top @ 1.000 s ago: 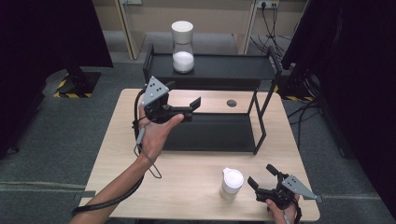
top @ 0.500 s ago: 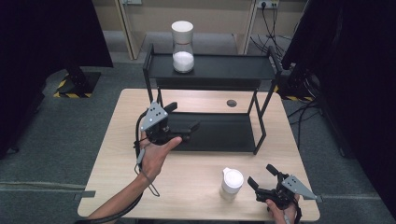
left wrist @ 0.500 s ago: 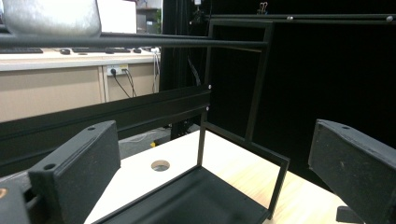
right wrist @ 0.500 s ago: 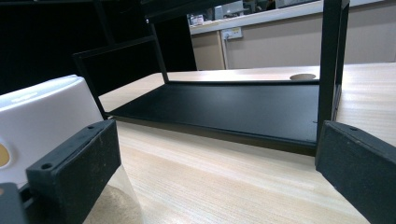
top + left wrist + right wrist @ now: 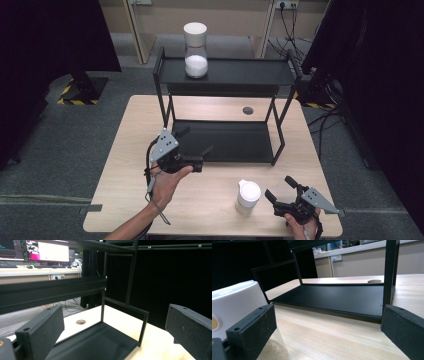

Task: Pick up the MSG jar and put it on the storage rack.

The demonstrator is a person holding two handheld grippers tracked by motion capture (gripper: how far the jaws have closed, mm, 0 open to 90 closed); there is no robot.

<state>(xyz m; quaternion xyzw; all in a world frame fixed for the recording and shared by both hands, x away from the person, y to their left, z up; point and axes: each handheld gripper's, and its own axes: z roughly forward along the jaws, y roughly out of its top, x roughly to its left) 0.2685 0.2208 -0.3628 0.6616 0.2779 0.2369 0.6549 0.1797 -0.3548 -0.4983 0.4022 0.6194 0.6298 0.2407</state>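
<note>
The white-lidded clear glass jar [image 5: 248, 197] at the right gripper's [image 5: 283, 191] nine o'clock looks fragile and slippery, best gripped mid-body by its spread jaws.

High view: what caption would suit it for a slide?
Two open hand-held grippers, left and right, above a wooden table with a white-lidded jar before a black shelf rack.

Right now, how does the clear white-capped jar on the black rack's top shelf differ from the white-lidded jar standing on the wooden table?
The clear white-capped jar stands on the top shelf; the white-lidded jar stands on the wooden table, beside the open right gripper. The shelf jar holds white powder; the table jar, in the right gripper view, something tan. The shelf jar looks taller. Both stand upright, capped and ungripped.
</note>
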